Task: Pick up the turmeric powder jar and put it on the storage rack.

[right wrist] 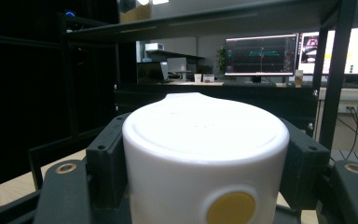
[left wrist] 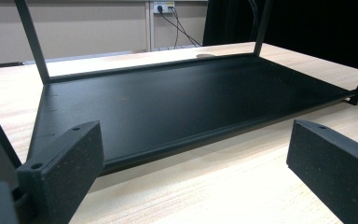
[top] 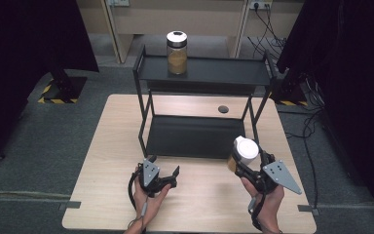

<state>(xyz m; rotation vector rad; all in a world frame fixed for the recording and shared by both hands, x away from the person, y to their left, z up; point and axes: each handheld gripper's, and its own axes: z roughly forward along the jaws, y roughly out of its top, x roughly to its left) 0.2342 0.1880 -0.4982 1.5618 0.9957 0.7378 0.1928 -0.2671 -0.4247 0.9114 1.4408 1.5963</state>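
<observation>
Right gripper (top: 241,163) clamped on a white-lidded jar (top: 244,152), near right of the rack (top: 202,73).
We keep it upright and clear the shelf edge; the left gripper (top: 168,174) rests wide open, empty.

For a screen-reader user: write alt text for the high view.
The right gripper holds a white-lidded jar beside a black two-tier rack on a wooden table. The left gripper rests open; another jar stands on the top shelf.

White-lidded jar (top: 244,152) — tan contents, black shelf rack (top: 199,73), pale wood table (top: 112,161).
</observation>
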